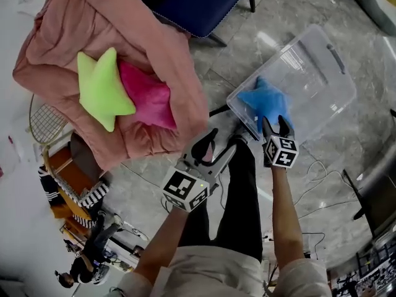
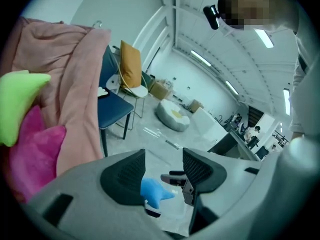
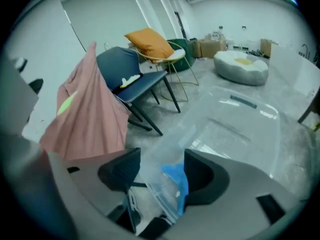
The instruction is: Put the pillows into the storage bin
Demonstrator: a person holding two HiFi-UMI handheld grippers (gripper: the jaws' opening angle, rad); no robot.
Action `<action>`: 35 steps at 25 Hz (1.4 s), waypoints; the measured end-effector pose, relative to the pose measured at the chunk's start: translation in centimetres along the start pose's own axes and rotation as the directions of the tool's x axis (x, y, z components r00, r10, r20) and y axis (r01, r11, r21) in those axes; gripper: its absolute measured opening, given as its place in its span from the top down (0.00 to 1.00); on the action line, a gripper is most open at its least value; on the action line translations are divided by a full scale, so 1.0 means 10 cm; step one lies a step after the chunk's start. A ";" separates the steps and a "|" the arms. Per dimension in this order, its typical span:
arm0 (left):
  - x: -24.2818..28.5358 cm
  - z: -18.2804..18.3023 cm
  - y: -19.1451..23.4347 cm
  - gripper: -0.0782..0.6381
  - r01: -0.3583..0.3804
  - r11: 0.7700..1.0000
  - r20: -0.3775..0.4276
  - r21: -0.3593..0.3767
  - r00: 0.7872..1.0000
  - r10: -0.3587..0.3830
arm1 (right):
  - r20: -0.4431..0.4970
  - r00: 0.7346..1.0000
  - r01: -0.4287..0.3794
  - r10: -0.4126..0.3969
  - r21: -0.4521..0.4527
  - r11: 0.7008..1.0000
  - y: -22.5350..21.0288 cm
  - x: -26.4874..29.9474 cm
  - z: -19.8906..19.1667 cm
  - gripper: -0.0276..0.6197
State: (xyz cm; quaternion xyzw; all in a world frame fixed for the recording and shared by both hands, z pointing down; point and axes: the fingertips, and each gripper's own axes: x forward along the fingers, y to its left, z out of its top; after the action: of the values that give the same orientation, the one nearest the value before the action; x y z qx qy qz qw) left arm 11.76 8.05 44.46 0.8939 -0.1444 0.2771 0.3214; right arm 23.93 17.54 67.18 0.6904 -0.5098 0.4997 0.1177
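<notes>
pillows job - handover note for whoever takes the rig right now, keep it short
Left gripper: open, empty, between the blanket and the bin.
Right gripper: open, at the blue pillow, not clamping it.
Done: the blue pillow is in the bin's near corner.
Left: the green pillow and the pink pillow lie side by side on the blanket; both go in the bin.

A pink blanket (image 1: 167,48) is hanging just beside a blue chair (image 1: 198,2) that is standing on the grey floor (image 1: 247,39).
</notes>
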 end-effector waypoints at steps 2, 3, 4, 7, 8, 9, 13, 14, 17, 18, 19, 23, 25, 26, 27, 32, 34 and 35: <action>-0.18 -0.04 0.11 0.57 -0.019 1.000 0.015 -0.020 1.000 0.019 | 0.073 0.996 -0.045 0.047 -0.024 0.999 0.30 -0.11 0.35 0.54; -0.28 -0.07 0.18 0.57 -0.031 0.999 0.021 -0.031 0.999 0.032 | 0.102 0.993 -0.056 0.060 -0.043 0.998 0.48 -0.16 0.51 0.54; -0.40 -0.10 0.25 0.57 -0.046 0.998 0.029 -0.045 0.998 0.047 | 0.126 0.990 -0.059 0.068 -0.073 0.996 0.66 -0.21 0.65 0.54; -0.79 -0.20 0.55 0.57 -0.100 0.990 0.063 -0.094 0.992 0.106 | 0.195 0.974 -0.083 0.118 -0.180 0.980 1.30 -0.38 1.07 0.54; -0.93 -0.23 0.68 0.57 -0.118 0.987 0.072 -0.108 0.989 0.127 | 0.217 0.966 -0.095 0.140 -0.204 0.974 1.54 -0.44 1.18 0.54; -1.07 -0.26 0.82 0.57 -0.139 0.983 0.079 -0.118 0.986 0.149 | 0.236 0.958 -0.107 0.162 -0.230 0.967 1.78 -0.49 1.27 0.54; -1.68 -0.34 1.55 0.57 -0.242 0.950 0.117 -0.198 0.956 0.268 | 0.244 0.930 -0.174 0.275 -0.367 0.914 2.83 -0.56 1.47 0.54; -1.84 -0.35 1.75 0.57 -0.260 0.938 0.132 -0.231 0.946 0.295 | 0.235 0.923 -0.194 0.304 -0.398 0.897 3.10 -0.55 1.49 0.54; -2.27 -0.39 2.27 0.57 -0.313 0.903 0.163 -0.293 0.914 0.370 | 0.193 0.908 -0.247 0.371 -0.469 0.848 3.83 -0.40 1.44 0.53; -2.40 -0.42 2.43 0.57 -0.333 0.893 0.167 -0.303 0.904 0.394 | 0.173 0.906 -0.260 0.385 -0.488 0.833 4.03 -0.33 1.39 0.53; -2.52 -0.45 2.58 0.57 -0.352 0.883 0.169 -0.310 0.894 0.415 | 0.152 0.905 -0.274 0.396 -0.505 0.819 4.22 -0.26 1.33 0.52; -2.95 -0.64 3.22 0.57 -0.426 0.839 0.154 -0.338 0.854 0.496 | 0.065 0.901 -0.323 0.429 -0.559 0.763 4.90 0.03 1.09 0.51; -3.12 -0.72 3.53 0.57 -0.443 0.811 0.155 -0.381 0.834 0.529 | 0.015 0.899 -0.348 0.438 -0.586 0.732 5.17 0.16 1.00 0.50; -3.19 -0.74 3.68 0.57 -0.450 0.801 0.156 -0.396 0.826 0.542 | -0.010 0.898 -0.359 0.441 -0.598 0.717 5.28 0.22 0.95 0.49; -3.24 -0.75 3.80 0.56 -0.460 0.795 0.154 -0.395 0.820 0.551 | -0.035 0.897 -0.368 0.440 -0.611 0.701 5.36 0.28 0.91 0.48; -3.21 -0.76 4.25 0.45 -0.467 0.831 0.118 -0.301 0.847 0.518 | -0.166 0.902 -0.397 0.399 -0.682 0.614 5.63 0.56 0.69 0.45; -3.09 -0.76 4.32 0.44 -0.419 0.865 0.112 -0.277 0.880 0.462 | -0.204 0.916 -0.382 0.346 -0.710 0.592 5.64 0.69 0.62 0.44; -3.04 -0.76 4.35 0.43 -0.408 0.876 0.102 -0.257 0.890 0.444 | -0.219 0.921 -0.376 0.322 -0.717 0.587 5.63 0.75 0.59 0.42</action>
State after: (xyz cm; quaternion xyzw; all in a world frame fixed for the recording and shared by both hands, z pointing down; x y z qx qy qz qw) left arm -34.74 -17.20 52.96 0.8160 -0.3940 0.2509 0.3406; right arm -19.11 -16.32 50.89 0.4501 -0.7900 0.2817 0.3067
